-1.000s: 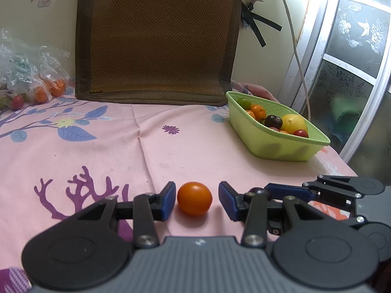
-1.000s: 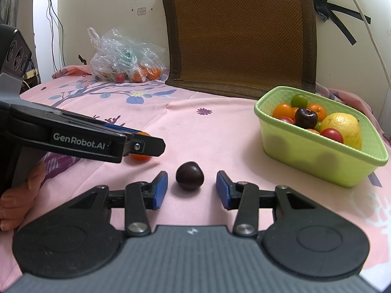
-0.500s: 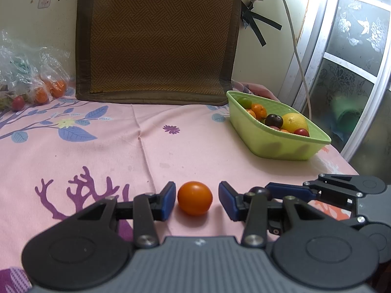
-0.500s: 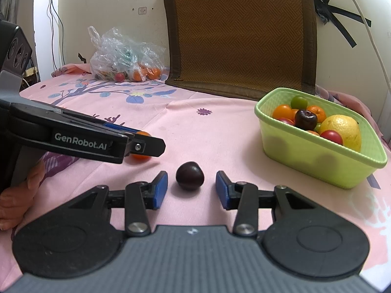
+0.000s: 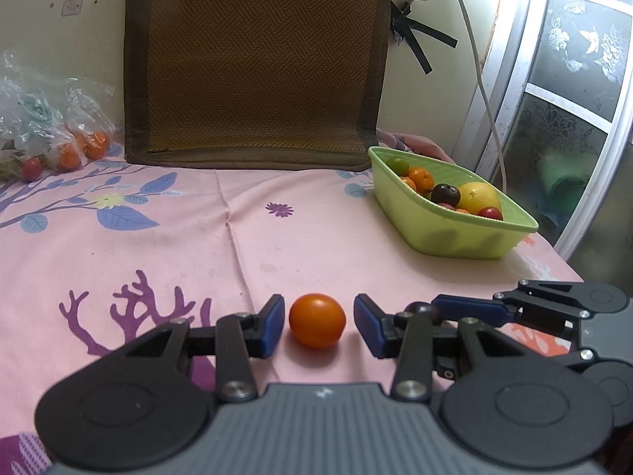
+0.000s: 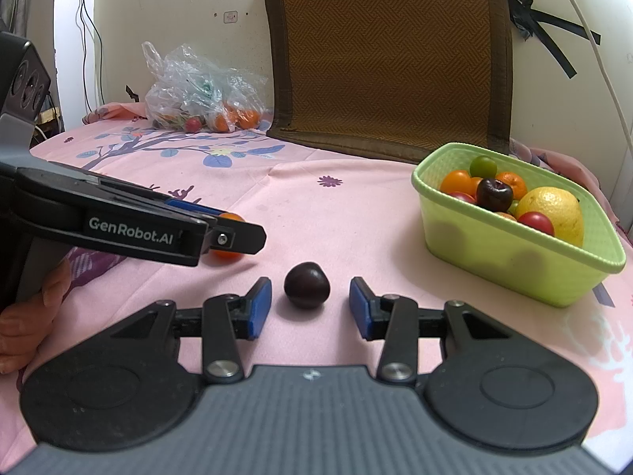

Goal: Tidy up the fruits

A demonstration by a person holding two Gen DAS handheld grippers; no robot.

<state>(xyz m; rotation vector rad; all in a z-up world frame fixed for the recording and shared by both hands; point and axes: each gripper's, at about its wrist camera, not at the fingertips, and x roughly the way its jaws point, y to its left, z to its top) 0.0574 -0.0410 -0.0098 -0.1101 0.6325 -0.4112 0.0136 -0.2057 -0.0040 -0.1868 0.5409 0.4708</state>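
A: Currently, what is the status of the left gripper?

B: Its blue-padded fingers are spread apart. An orange fruit rests on the tabletop between them, with a small gap to each pad. Neither pad touches it.

A: And the right gripper?

B: Same configuration. Its fingers stand apart, and a dark plum sits on the pink floral cloth between them, untouched on both sides. In the right wrist view, the left gripper enters from the left edge, and a hand grips its handle.

A: Where do the two loose fruits lie relative to each other?

B: Near each other, with the orange fruit to the left of the dark plum.

A: Location of the container?

B: A green basket stands on the tabletop, farther back and to the right of both grippers. It holds oranges, a dark plum, a green fruit, red fruits and a large yellow citrus.

A: Other items?

B: A clear plastic bag of fruit lies at the far left by the wall. A brown woven mat leans upright against the wall.
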